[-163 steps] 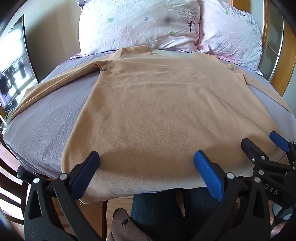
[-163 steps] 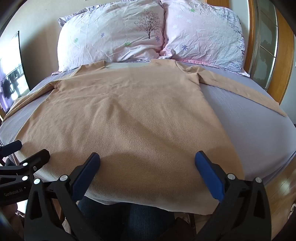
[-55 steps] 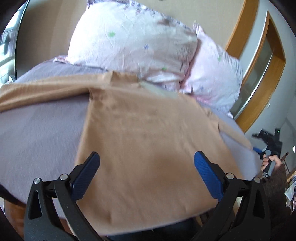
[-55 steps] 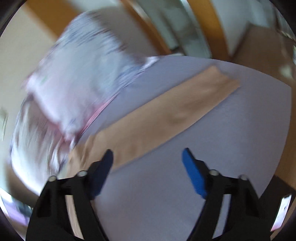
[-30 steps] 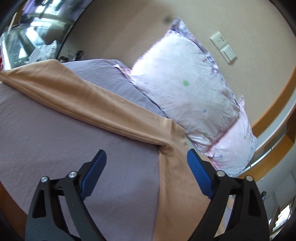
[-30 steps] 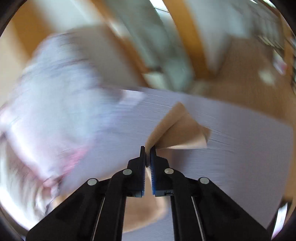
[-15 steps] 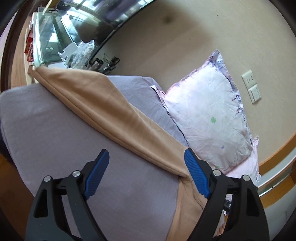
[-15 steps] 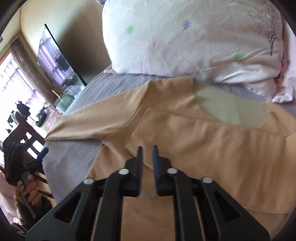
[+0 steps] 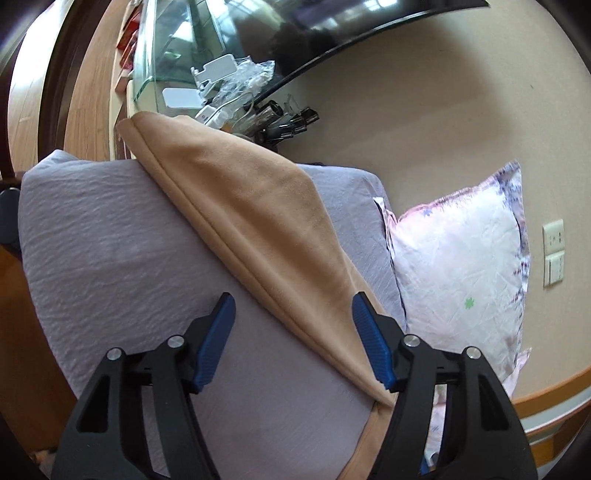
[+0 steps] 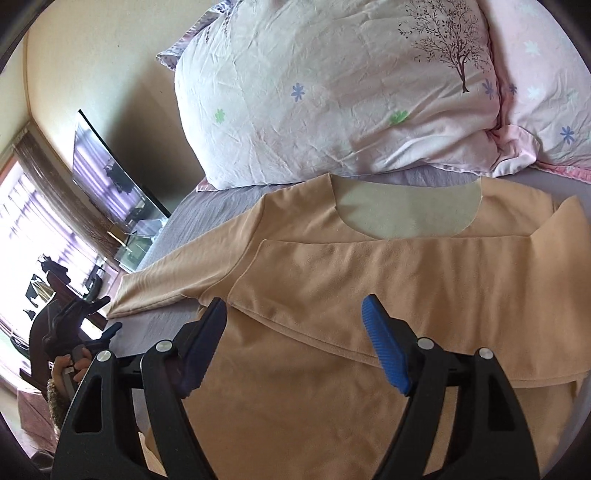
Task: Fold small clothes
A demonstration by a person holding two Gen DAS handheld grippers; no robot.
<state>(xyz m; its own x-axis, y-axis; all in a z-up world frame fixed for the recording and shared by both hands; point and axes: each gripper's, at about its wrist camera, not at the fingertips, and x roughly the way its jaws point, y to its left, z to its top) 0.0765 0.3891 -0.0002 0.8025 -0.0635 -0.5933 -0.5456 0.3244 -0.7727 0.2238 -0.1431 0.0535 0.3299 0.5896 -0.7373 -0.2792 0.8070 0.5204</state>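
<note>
A tan long-sleeved knit top (image 10: 369, 350) lies spread on a bed covered by a lilac-grey textured sheet (image 9: 110, 258), its wide neckline turned toward the head of the bed, just short of 2 pale pink floral pillows (image 10: 332, 92) (one printed with a small bare tree). One sleeve (image 10: 388, 288) is folded flat across the chest of the garment, its straight edges forming a band below the neckline. The other sleeve (image 9: 258, 236) stretches out toward the side edge of the bed, where its cuff end hangs just past the mattress in front of a glass stand cluttered with small items (image 9: 221, 85) beneath a dark curved television screen (image 9: 332, 26).

The left gripper (image 9: 291, 317), black-framed with blue fingertip pads, hovers with its fingers spread on either side of the outstretched sleeve near the shoulder seam, holding nothing; whether the pads touch the cloth cannot be told. The right gripper (image 10: 295, 317), of the same make, is likewise spread wide above the folded sleeve at the chest of the top, gripping nothing. In the right wrist view the person's left hand (image 10: 70, 369) shows at the side edge of the bed, wrapped around its gripper's handle. A bright window (image 10: 22, 221) lights the room beyond the television.
</note>
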